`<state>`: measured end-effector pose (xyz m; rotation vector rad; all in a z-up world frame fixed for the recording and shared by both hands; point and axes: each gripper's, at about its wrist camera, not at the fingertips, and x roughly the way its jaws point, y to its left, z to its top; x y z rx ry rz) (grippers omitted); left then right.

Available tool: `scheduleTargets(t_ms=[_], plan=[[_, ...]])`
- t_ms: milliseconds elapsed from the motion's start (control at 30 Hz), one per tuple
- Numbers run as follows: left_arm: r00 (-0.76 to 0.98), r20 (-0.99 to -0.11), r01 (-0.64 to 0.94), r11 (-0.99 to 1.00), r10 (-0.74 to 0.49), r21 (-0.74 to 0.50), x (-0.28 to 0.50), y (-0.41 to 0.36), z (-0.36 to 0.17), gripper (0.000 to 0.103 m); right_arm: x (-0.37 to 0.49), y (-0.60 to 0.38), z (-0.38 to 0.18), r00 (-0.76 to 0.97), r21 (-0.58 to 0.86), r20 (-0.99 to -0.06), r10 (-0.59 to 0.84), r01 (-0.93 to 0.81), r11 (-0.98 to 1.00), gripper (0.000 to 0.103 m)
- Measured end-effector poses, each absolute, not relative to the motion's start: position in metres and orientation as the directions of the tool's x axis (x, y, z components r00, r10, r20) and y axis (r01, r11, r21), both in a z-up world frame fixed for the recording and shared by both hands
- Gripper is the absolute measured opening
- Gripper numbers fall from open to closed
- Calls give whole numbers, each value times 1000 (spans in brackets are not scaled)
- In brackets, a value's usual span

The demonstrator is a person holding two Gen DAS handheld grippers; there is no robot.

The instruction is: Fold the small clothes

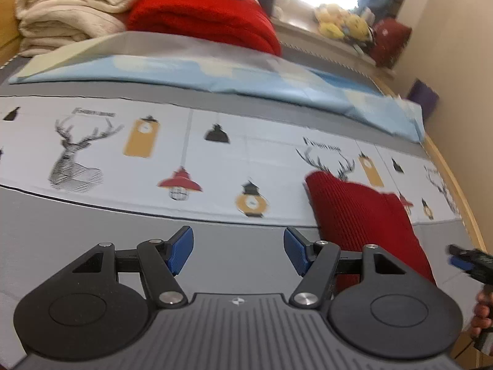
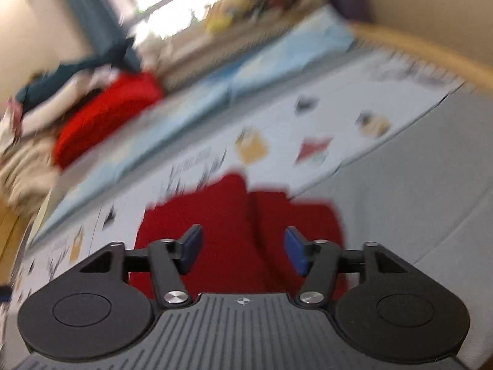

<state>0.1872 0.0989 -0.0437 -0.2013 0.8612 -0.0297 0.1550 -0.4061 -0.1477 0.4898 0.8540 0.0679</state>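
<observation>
Left gripper: jaws wide, nothing between the blue pads, hovering over plain grey sheet.
Right gripper: jaws apart and empty, no pad pressing on anything; the red cloth shows through the gap. It also pokes into the left view at the far right edge, a hand wrapped round it.
Red cloth: a small ribbed knit, lying folded on the bed, a crease running down its middle in the right view. In the left view it sits just right of the left gripper, half on the grey sheet, half on the printed band.
Printed band: white strip with deer heads, lanterns and lamps, running across the bed.
Blue cover: pale blue bedding folded beyond the band.
Back pile: a red blanket beside cream towels, well apart from the cloth.
Sill: yellow plush toys, blurred.
Right view: heavily smeared, fine detail unreadable.
</observation>
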Motion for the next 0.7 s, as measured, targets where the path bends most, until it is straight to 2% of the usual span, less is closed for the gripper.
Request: scheduleTargets(t_ms=[67, 100, 133, 200, 300, 433, 533, 567, 600, 633, 700], plan=[[645, -754, -25, 984, -121, -178, 190, 82, -49, 70, 160, -402, -174, 593, 446, -747, 302, 110, 888, 60], [644, -754, -5, 985, -129, -173, 192, 73, -52, 71, 161, -400, -186, 550, 431, -776, 308, 107, 896, 53], [644, -752, 18, 986, -140, -167, 192, 64, -54, 72, 162, -398, -198, 490, 383, -826, 281, 122, 916, 27], [647, -743, 62, 984, -169, -169, 192, 45, -59, 77, 157, -402, -207, 466, 387, -838, 283, 143, 911, 17], [612, -749, 149, 967, -253, -205, 202, 12, -75, 83, 155, -409, -200, 506, 392, -810, 296, 92, 915, 15], [537, -767, 151, 935, -351, -322, 236, -20, -107, 84, 157, -420, -206, 487, 424, -813, 318, 122, 897, 15], [495, -751, 15, 868, -437, -496, 265, -27, -143, 84, 157, -416, -208, 462, 436, -816, 347, 97, 895, 21], [487, -748, -36, 845, -451, -533, 273, -30, -157, 84, 156, -421, -206, 467, 449, -811, 352, 114, 886, 25], [487, -746, -68, 831, -455, -552, 278, -33, -168, 84, 150, -428, -199, 484, 464, -804, 346, 146, 874, 43], [488, -743, -84, 822, -458, -563, 281, -36, -178, 84, 150, -439, -196, 515, 469, -797, 316, 198, 860, 55], [476, -741, -117, 801, -474, -587, 285, -42, -197, 85, 146, -465, -190, 594, 456, -780, 197, 324, 829, 57]])
